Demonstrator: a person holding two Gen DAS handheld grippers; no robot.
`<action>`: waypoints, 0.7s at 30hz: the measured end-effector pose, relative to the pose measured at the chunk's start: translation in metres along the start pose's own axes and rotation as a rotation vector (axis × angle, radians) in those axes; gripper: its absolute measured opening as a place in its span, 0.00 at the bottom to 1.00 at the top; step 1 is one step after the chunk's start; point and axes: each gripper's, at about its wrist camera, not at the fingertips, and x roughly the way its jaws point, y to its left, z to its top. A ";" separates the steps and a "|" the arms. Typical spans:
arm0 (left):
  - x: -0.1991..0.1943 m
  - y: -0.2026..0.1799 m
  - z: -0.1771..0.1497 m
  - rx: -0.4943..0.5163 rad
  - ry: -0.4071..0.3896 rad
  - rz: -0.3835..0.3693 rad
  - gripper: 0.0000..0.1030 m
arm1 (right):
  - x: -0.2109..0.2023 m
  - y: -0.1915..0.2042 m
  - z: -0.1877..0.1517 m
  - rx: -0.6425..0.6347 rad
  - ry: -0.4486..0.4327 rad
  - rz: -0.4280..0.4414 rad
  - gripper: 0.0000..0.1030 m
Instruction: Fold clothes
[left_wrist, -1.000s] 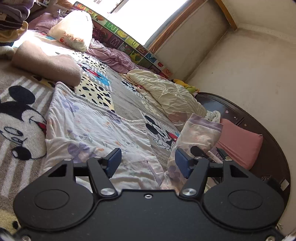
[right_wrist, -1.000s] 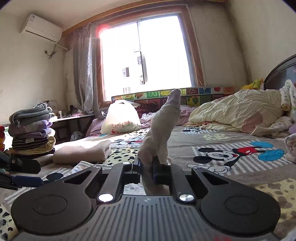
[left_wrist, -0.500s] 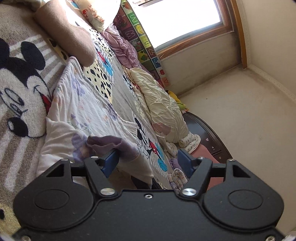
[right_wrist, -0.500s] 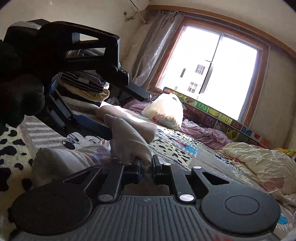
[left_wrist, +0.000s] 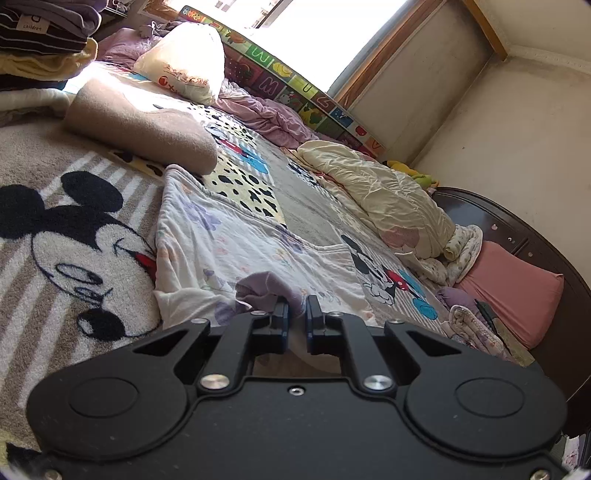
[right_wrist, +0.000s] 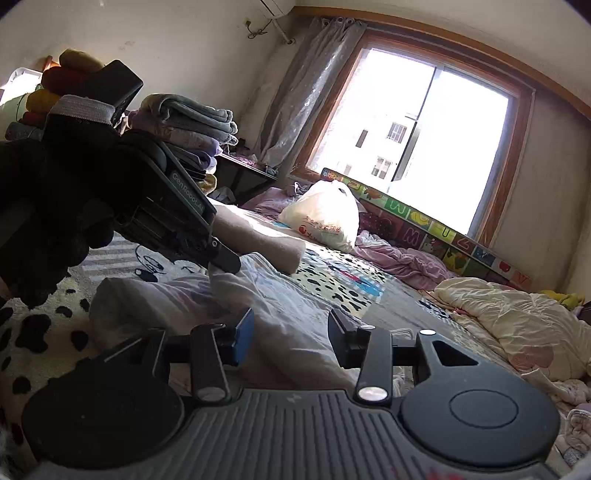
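floral garment (left_wrist: 236, 236) is spread flat on the mickey blanket (left_wrist: 66, 229), long axis running away from the left gripper toward the beige folded piece (left_wrist: 144, 125) near its far end. a purple cuff (left_wrist: 266, 288) of the garment is bunched right at the near edge and is pinched by the left gripper (left_wrist: 296, 317), jaws clenched on the cloth with only a narrow gap seen. in the right wrist view the same garment (right_wrist: 280, 306) is seen lying between and just ahead of the right gripper (right_wrist: 291, 332), whose jaws are spread wide and are holding nothing; cloth passes under them but is not gripped. the left gripper body (right_wrist: 173, 221), held by a dark gloved hand (right_wrist: 44, 236), is seen above and to the left of the right one, its tip touching a raised fold of the garment.

key relation: held cuff is at the near end, the rest of the garment lies ahead and slightly left of the left jaws, so carrying along the long axis would lay the sleeve over the body. left gripper is judged the nearer, working one; right is free beside it. stage of folding cannot be settled: sleeve being taken in or just being placed. stacked folded clothes (right_wrist: 192, 129) are seen behind.
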 end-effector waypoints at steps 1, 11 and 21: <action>-0.002 -0.001 0.001 0.006 -0.015 -0.014 0.06 | 0.001 -0.004 -0.004 -0.021 0.033 -0.038 0.45; 0.007 -0.003 -0.007 0.123 0.035 0.101 0.06 | 0.035 -0.039 -0.067 0.152 0.377 -0.073 0.40; 0.008 -0.008 -0.017 0.230 0.122 0.203 0.08 | -0.009 -0.051 -0.052 0.189 0.270 0.095 0.54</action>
